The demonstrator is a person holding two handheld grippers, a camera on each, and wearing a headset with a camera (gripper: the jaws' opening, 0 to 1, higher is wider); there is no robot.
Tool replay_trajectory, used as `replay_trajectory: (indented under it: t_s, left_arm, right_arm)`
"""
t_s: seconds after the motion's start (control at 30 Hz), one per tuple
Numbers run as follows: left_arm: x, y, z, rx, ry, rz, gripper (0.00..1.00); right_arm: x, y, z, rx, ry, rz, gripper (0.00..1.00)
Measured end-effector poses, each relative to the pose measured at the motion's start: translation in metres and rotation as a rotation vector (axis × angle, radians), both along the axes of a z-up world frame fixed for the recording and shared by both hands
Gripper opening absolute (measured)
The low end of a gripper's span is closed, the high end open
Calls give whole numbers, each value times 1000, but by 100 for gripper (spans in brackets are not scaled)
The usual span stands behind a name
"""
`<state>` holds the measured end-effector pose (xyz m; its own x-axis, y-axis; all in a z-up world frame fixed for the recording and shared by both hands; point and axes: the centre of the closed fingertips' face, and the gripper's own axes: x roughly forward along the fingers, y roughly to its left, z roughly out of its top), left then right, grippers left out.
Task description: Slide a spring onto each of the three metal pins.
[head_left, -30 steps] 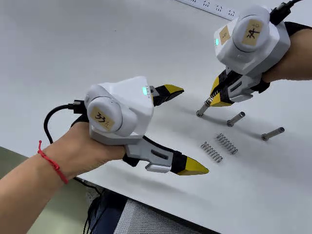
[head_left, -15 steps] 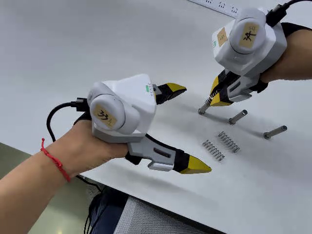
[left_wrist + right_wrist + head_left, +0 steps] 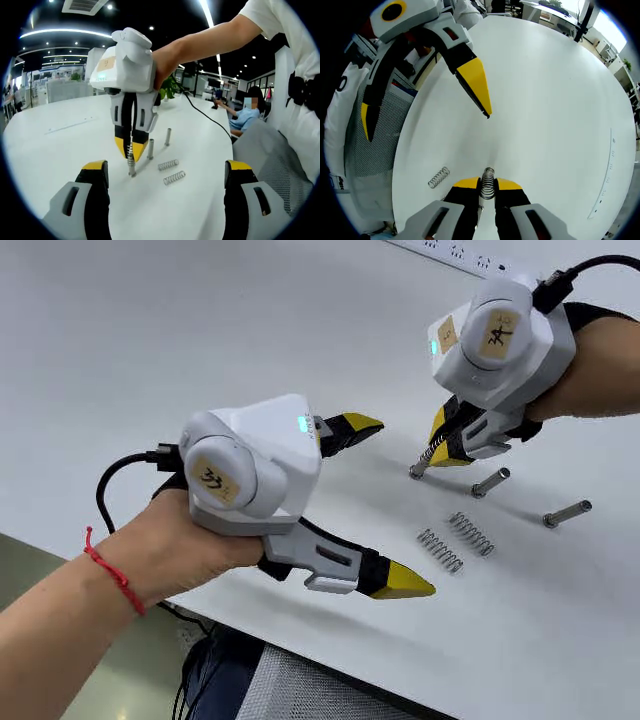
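**My right gripper [image 3: 440,453] clamping a spring [image 3: 488,183] at a pin [image 3: 417,469]**

In the upper right of the head view, I am squeezing the spring between the right jaws, its lower end meeting the pin on the white table [image 3: 200,330]. Two other pins [image 3: 490,482] and two loose springs [image 3: 438,551] are lying lower right of it. My left gripper [image 3: 390,506] is hovering centre-left, jaws wide apart, empty.

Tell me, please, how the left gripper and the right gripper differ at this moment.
The left gripper is wide open and holds nothing; the right gripper is shut on a spring. The left gripper hovers by the near edge of the table; the right gripper points down at a pin. Both have white bodies and yellow-tipped jaws.
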<state>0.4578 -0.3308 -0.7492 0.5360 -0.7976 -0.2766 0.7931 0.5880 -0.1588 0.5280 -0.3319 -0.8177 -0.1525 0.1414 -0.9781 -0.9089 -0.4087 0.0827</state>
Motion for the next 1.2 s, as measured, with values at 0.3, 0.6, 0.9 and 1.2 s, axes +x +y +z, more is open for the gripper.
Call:
replay_trajectory:
  t_s: [0.3,0.6,0.9,1.2]
  left_arm:
    - [0,-1,0,-5,0,0,96]
    - [0,-1,0,-9,1,4,95]
    - [-1,1,-1,-8,5,8,95]
    - [0,0,-1,-9,5,12,95]
  right_arm:
    - [-2,0,-9,3,-8,4,8]
    - [-2,0,-21,4,-15,-5,8]
    - [-2,1,-24,16,-20,-22,7]
    - [-1,4,-27,35,-28,-40,8]
